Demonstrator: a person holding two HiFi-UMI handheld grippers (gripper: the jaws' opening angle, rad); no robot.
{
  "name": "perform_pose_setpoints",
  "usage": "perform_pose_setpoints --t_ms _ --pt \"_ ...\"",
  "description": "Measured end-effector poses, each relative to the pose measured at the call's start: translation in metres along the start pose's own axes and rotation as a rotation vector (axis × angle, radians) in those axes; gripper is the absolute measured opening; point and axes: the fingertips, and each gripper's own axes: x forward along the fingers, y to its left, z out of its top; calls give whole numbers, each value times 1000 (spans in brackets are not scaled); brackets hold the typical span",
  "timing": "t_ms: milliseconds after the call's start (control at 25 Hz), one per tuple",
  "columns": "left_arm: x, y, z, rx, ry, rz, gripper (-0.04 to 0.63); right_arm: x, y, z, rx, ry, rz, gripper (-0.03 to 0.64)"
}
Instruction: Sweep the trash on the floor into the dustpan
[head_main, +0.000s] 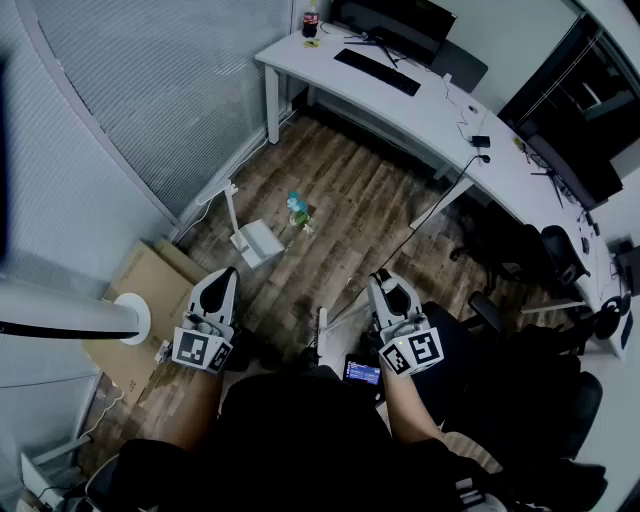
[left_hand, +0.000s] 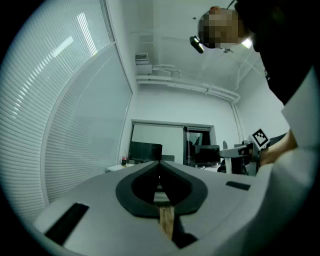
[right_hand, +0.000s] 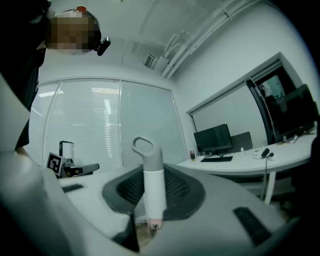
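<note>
A small pile of green and blue trash lies on the wooden floor. Just left of it stands a white dustpan with its upright handle. Both are well ahead of me. My left gripper is level, shut and empty; its jaws meet with only a sliver of floor showing between them. My right gripper is also level. It is shut on a white broom handle with a grey loop on top, which stands upright between the dark pads. The broom's lower part is hidden.
A long white desk with monitors and a keyboard runs along the back and right. Black office chairs crowd the right. Flattened cardboard and a round white stand sit at the left. A black cable crosses the floor.
</note>
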Motion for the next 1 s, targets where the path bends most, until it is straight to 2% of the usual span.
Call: perform_pose_setpoints --t_ms 120,360,480,760,1000 --pt "-2 6 5 -14 -23 -3 -5 6 4 0 -8 -5 20 84" --pt "-6 9 -4 -14 16 5 -5 10 8 2 -9 -18 47 84" --pt "-6 5 2 -37 -7 -3 -4 12 7 3 12 -29 72 86" --pt "0 -6 4 -22 11 -12 -5 17 -8 3 48 -33 103 87" --pt "11 -10 1 -20 29 17 -5 17 -26 7 61 -49 136 87"
